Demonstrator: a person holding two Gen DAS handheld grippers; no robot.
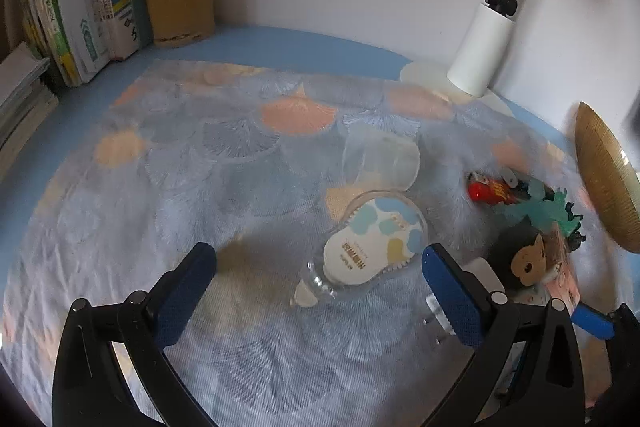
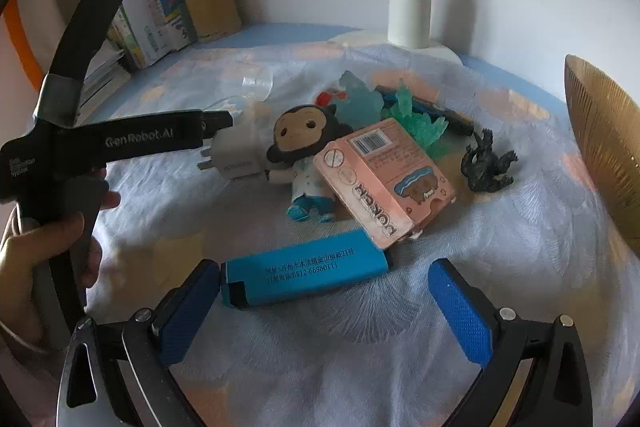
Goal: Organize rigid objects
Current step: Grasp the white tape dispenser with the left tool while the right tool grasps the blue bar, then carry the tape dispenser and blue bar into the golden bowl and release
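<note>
A clear bottle (image 1: 372, 247) with a white and blue label lies on its side on the patterned cloth, just ahead of my open, empty left gripper (image 1: 320, 283). My right gripper (image 2: 324, 295) is open with a blue box (image 2: 304, 275) lying between its fingertips, touching the left finger. Behind the box are a pink carton (image 2: 384, 183), a monkey figure (image 2: 304, 155), a white plug adapter (image 2: 236, 155), a green crystal toy (image 2: 420, 123) and a dark dinosaur figure (image 2: 486, 163). The left gripper's body (image 2: 120, 143) shows at the left of the right wrist view.
A white lamp base (image 2: 410, 7) stands at the back. A gold ribbed bowl (image 2: 604, 147) sits at the right edge. Books (image 1: 80, 7) and a brown pen holder (image 1: 180, 3) stand at the back left. A clear cup (image 1: 380, 159) lies beyond the bottle.
</note>
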